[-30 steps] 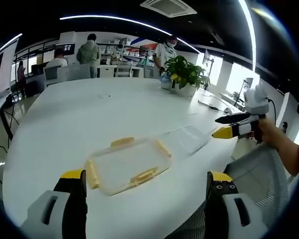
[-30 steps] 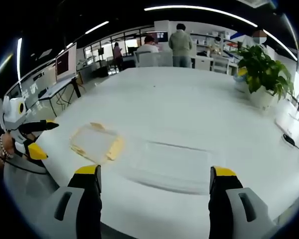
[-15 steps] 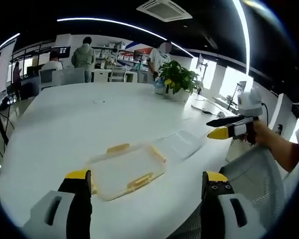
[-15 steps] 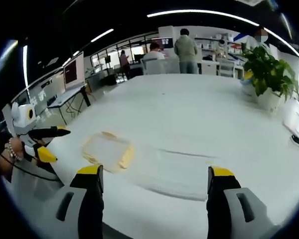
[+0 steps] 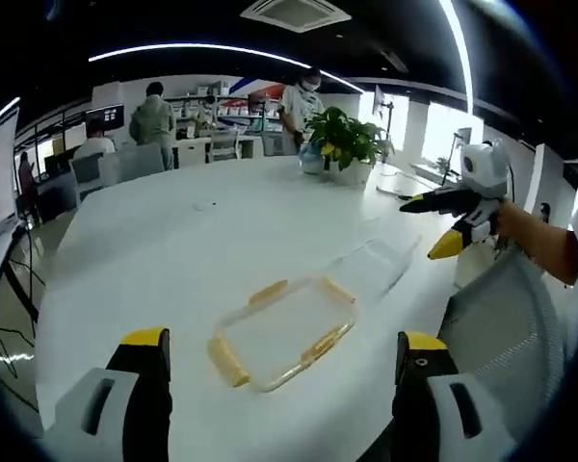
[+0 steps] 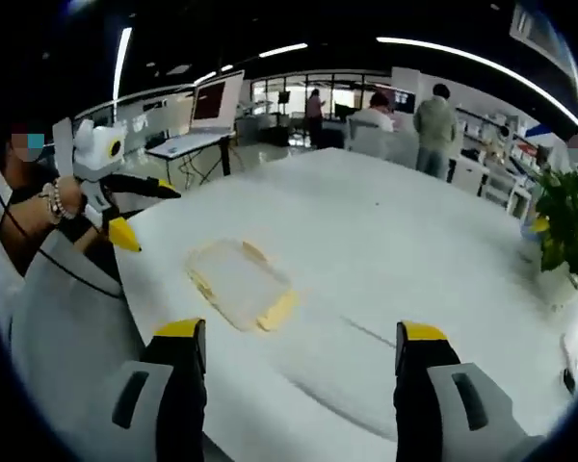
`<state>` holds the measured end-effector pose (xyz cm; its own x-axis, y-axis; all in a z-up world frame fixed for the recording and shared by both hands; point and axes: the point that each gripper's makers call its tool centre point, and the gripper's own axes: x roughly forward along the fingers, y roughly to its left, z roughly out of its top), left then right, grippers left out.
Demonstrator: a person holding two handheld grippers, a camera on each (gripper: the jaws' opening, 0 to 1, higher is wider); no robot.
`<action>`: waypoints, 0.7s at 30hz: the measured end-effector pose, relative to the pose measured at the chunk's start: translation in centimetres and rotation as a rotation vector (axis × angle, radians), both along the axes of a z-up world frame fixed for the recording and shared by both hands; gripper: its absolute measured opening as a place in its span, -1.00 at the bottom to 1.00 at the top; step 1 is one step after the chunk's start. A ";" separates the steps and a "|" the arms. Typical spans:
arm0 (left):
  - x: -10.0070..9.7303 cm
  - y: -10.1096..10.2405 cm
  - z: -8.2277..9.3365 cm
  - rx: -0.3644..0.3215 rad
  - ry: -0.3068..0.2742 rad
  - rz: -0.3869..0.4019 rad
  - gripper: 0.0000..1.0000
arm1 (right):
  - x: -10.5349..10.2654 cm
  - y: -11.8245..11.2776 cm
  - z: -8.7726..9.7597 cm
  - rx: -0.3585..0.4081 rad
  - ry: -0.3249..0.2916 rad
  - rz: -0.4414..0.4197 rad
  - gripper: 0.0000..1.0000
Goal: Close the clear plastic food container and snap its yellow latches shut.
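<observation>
I see the clear food container (image 5: 284,332) lying open and empty on the white table (image 5: 173,241), yellow latches (image 5: 228,360) on its edges, its clear lid (image 5: 376,265) flat just beside it. My left gripper (image 5: 279,361) and right gripper (image 6: 302,345) hover near the table edge, jaws spread wide, holding nothing. A potted plant (image 5: 352,144) stands at the far side.

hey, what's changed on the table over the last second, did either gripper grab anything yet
Nothing grabbed. The left gripper and right gripper stay open and empty; both cameras swung, so the views shifted. The container with its yellow latches and the clear lid beside it lie as before on the white table.
</observation>
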<state>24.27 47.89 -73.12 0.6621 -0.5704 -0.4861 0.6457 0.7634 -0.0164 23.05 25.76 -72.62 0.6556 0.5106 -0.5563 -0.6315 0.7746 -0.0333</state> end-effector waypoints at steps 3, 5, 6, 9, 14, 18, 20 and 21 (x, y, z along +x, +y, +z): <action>0.7 -0.1 1.2 0.016 -0.126 -0.022 0.87 | 0.5 0.9 0.6 0.027 -0.009 0.044 0.60; 0.5 0.3 0.1 0.038 -0.050 0.000 0.90 | 0.8 1.4 0.6 0.028 -0.002 0.060 0.61; 0.2 0.4 -0.7 0.043 0.004 -0.001 0.91 | 0.9 1.6 0.5 0.019 0.001 0.073 0.60; 0.3 0.5 -2.1 0.056 0.058 -0.021 0.85 | 1.0 2.2 -0.2 -0.025 0.021 0.126 0.59; 0.8 1.2 -3.3 0.122 0.079 -0.034 0.80 | 1.3 2.8 -1.3 -0.091 0.039 0.197 0.58; 1.5 1.5 -3.6 0.130 0.088 -0.043 0.76 | 1.8 3.3 -2.0 -0.120 0.055 0.242 0.55; 1.9 1.6 -3.6 0.132 0.085 -0.042 0.74 | 2.0 3.5 -2.1 -0.125 0.057 0.253 0.54; 2.0 1.6 -3.6 0.132 0.086 -0.045 0.74 | 2.1 3.6 -2.1 -0.125 0.058 0.257 0.54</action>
<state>26.25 49.49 -76.72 0.5897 -0.5263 -0.6126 0.6802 0.7326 0.0254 25.17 29.36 -74.77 0.4788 0.5810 -0.6582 -0.8105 0.5807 -0.0769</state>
